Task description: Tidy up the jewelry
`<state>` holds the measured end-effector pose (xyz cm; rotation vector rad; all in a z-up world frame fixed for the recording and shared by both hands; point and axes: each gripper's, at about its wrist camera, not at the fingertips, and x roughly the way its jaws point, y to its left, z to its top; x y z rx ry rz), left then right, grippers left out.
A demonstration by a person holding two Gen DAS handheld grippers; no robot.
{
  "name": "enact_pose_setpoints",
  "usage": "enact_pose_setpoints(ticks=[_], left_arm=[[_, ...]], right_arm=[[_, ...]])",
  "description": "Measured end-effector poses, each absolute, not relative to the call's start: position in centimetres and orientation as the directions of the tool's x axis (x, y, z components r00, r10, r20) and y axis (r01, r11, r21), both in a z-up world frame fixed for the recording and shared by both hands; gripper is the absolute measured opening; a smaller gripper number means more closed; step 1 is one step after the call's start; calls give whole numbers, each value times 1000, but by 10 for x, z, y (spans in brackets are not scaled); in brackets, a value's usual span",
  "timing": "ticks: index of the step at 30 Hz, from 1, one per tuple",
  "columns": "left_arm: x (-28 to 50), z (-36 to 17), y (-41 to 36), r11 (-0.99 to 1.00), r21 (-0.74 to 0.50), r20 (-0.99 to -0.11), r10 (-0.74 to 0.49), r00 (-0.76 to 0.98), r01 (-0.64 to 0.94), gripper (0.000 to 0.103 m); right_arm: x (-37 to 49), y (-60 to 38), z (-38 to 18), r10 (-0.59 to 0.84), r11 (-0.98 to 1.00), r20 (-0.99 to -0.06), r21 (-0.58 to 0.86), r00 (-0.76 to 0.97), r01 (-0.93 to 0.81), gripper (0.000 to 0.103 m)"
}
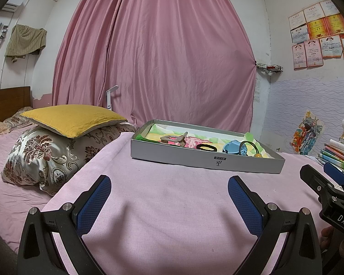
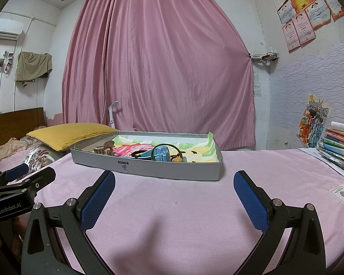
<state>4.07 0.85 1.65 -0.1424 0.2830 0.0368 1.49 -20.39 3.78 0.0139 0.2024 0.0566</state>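
A shallow silver tray (image 1: 195, 157) (image 2: 149, 168) with a colourful paper lining rests on the pink cloth. Inside lie a beige hair claw (image 1: 175, 138) (image 2: 105, 149), a black hair tie (image 1: 206, 147), a blue hair clip (image 1: 234, 148) (image 2: 161, 153) and a dark cord loop with an orange bead (image 1: 257, 154) (image 2: 177, 159). My left gripper (image 1: 169, 188) is open above the cloth, short of the tray, nothing between its fingers. My right gripper (image 2: 174, 183) is open too, also short of the tray. Each gripper shows at the edge of the other's view.
The pink cloth (image 1: 162, 206) covers the table. A bed with a yellow pillow (image 1: 73, 119) and floral pillow (image 1: 41, 158) lies left. Stacked books (image 2: 339, 144) stand at the right. A pink curtain (image 1: 160, 57) hangs behind.
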Motion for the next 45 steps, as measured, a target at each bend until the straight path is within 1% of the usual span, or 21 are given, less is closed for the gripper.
enact_pose_setpoints(ticks=[31, 37, 45], left_arm=[[41, 17, 8, 989, -135, -283, 18, 959, -59, 102], [45, 13, 10, 989, -134, -327, 22, 945, -70, 102], [45, 12, 12, 986, -141, -345, 32, 938, -86, 102]], right_arm=[[15, -204, 38, 58, 998, -201, 19, 978, -55, 102], [15, -204, 39, 57, 998, -201, 19, 978, -54, 102], [15, -201, 37, 58, 998, -203, 15, 978, -56, 102]])
